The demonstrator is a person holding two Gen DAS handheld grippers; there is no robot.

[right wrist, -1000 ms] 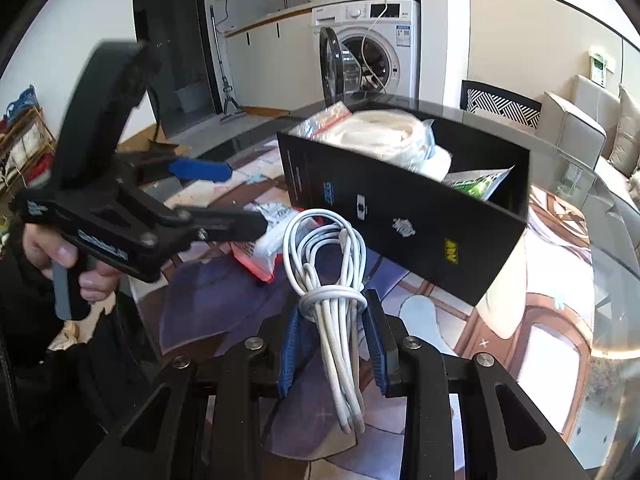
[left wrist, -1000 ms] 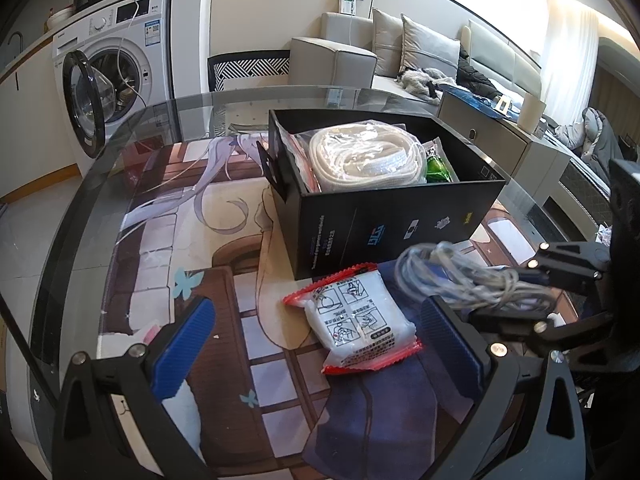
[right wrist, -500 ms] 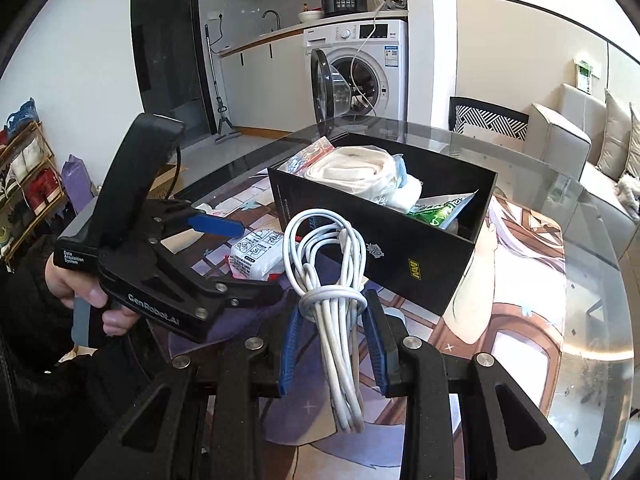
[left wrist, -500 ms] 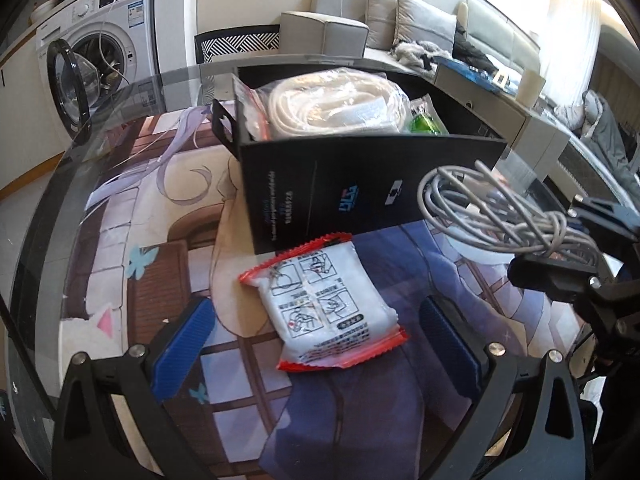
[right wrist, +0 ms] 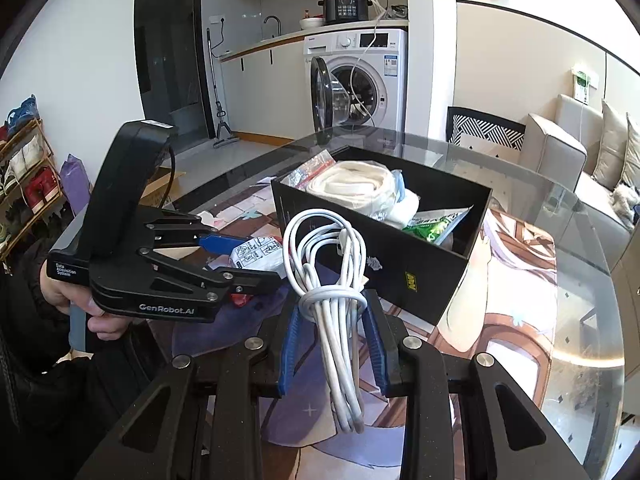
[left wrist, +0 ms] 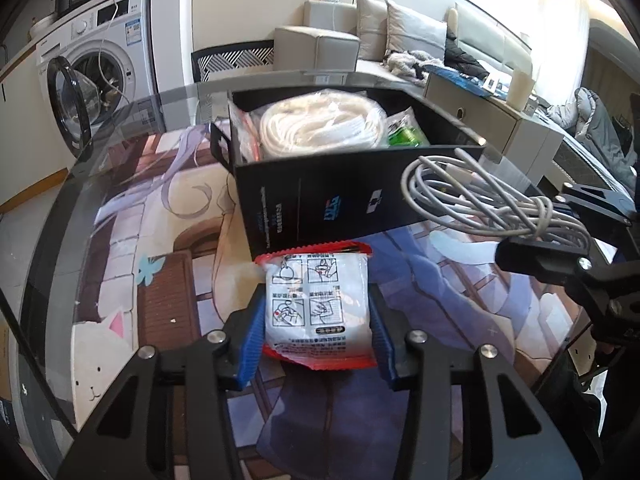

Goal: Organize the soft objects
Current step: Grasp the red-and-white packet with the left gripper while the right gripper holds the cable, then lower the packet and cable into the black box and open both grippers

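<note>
My left gripper [left wrist: 316, 330] is shut on a white packet with red edges [left wrist: 318, 304], on the mat just in front of the black box [left wrist: 340, 196]. The packet also shows in the right wrist view [right wrist: 256, 256] between the left gripper's fingers [right wrist: 224, 242]. My right gripper [right wrist: 334, 344] is shut on a bundled white cable [right wrist: 328, 264], held above the table to the right of the box; the cable also shows in the left wrist view [left wrist: 480, 196]. The box [right wrist: 400, 268] holds a bagged white coil [left wrist: 320, 126], a green packet [left wrist: 404, 134] and other bags.
The round glass table [right wrist: 560, 216] carries an illustrated mat [left wrist: 160, 240]. A washing machine [right wrist: 360, 80] with its door open stands behind. A patterned chair [left wrist: 232, 60] and a sofa [left wrist: 400, 36] stand beyond the table. A shoe rack [right wrist: 24, 168] is at the left.
My left gripper has moved forward onto the white packet and closed on it. My right gripper has lifted the cable and drawn back from the box.
</note>
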